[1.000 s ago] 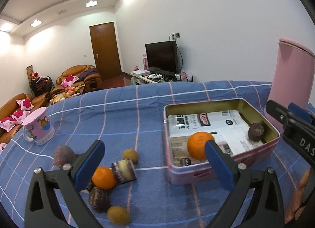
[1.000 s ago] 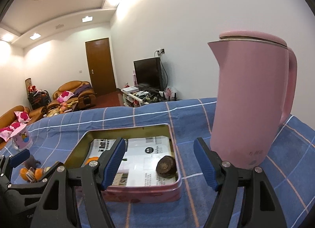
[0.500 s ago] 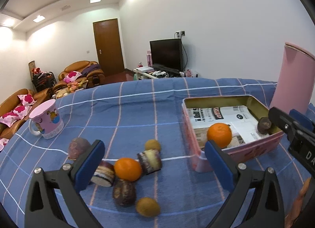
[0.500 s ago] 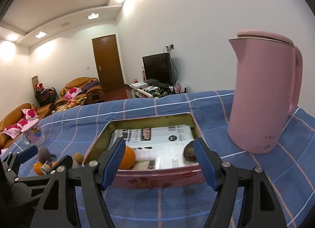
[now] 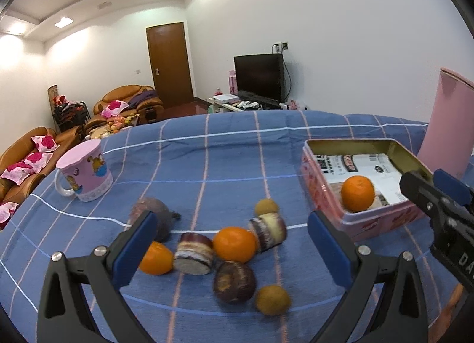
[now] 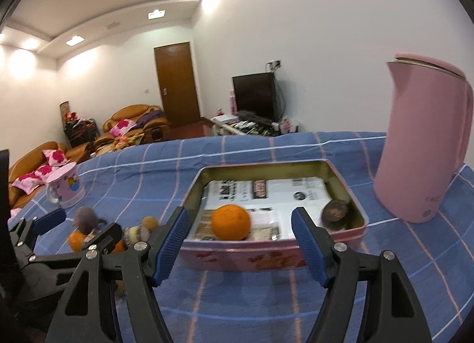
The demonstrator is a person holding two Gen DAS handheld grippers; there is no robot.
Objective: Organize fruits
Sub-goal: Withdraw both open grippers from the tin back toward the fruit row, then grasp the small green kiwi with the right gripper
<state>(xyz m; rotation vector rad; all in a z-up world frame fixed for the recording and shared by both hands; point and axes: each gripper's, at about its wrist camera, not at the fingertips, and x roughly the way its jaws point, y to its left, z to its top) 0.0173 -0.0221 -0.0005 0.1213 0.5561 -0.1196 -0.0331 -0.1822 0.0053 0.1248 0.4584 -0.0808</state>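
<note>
A pink tin box [image 5: 370, 224] [image 6: 275, 257] on the blue checked cloth holds an orange [image 5: 357, 193] [image 6: 230, 222] and a dark passion fruit [image 6: 335, 211]. Left of it lies a loose pile: an orange [image 5: 234, 244], a second orange [image 5: 156, 257], two cut purple pieces [image 5: 194, 254] [image 5: 267, 232], a dark fruit [image 5: 234, 282], two small yellow-brown fruits [image 5: 272, 299] [image 5: 266, 206] and a purple fruit [image 5: 160, 220]. My left gripper [image 5: 231, 249] is open and empty over the pile. My right gripper [image 6: 240, 242] is open and empty just before the tin.
A pink cartoon mug [image 5: 84, 169] [image 6: 64, 184] stands at the left of the table. A tall pink kettle [image 6: 423, 141] [image 5: 447, 123] stands right of the tin. Sofas, a door and a TV lie beyond the table's far edge.
Both grippers have swung left: the left now frames the loose fruit pile, and the tin has slid rightward in both views. Both stay open and empty.
</note>
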